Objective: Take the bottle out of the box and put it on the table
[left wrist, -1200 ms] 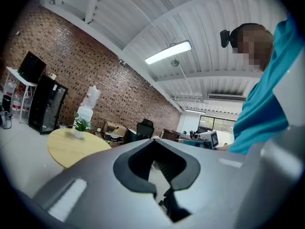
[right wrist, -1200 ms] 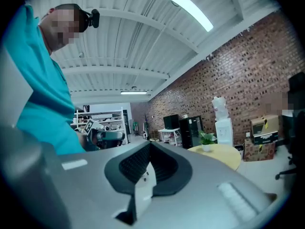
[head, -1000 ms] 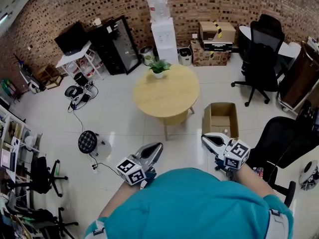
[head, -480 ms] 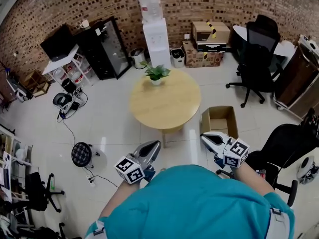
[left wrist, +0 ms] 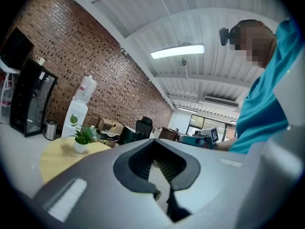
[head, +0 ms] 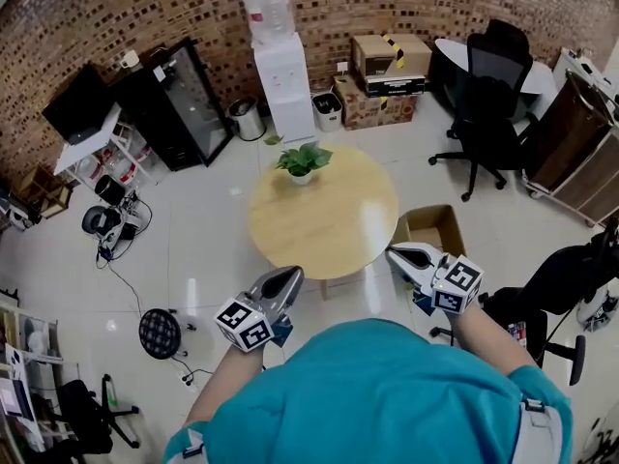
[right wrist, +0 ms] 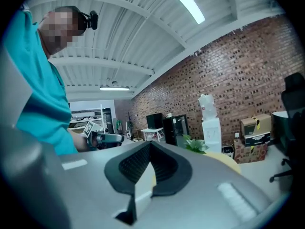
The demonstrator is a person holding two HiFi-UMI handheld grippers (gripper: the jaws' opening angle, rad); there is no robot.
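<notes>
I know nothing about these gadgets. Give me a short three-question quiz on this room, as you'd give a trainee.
1. True or false: the potted plant stands on the round table.
2. Where is the open cardboard box? A on the table; B on the floor beside the table; C on a chair.
3. Fill in: the jaws of the left gripper and right gripper are both ____.
Key: 1 true; 2 B; 3 shut, with nothing between them.
</notes>
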